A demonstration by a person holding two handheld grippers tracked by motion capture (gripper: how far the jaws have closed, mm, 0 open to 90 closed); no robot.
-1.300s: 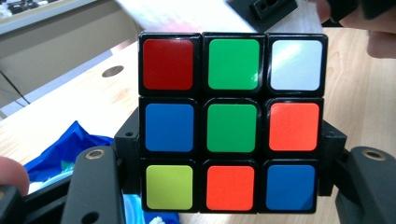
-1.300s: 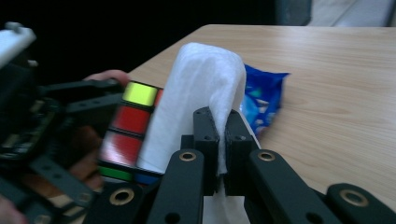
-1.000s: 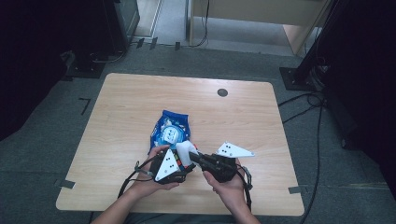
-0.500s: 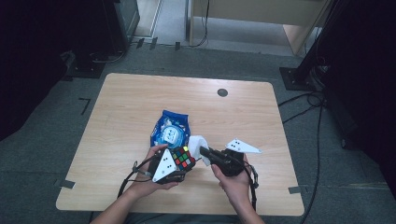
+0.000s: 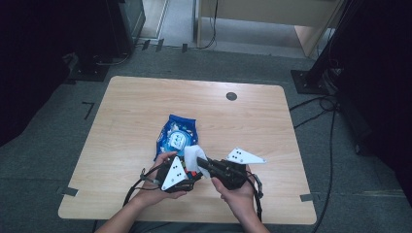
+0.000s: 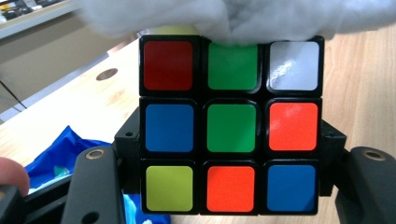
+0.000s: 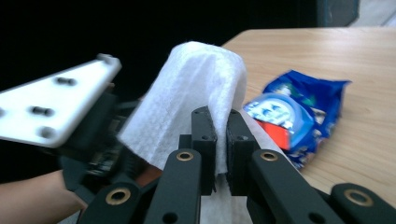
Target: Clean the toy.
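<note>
A scrambled Rubik's cube sits clamped between the jaws of my left gripper, its green-centred face toward the camera. A white wipe lies across the cube's top edge. My right gripper is shut on that wipe, which folds over its jaw tips. In the high view both grippers meet near the table's front edge: the left gripper holds the cube, and the right gripper presses the wipe onto it.
A blue wipe packet lies just beyond the grippers, also seen as the packet in the right gripper view. The wooden table has a dark round hole at the back. Cables and dark stands surround the table.
Half a second ago the right gripper was drawn back to the right and the cube's face was bare. It has now come back left, bringing the wipe onto the cube.
</note>
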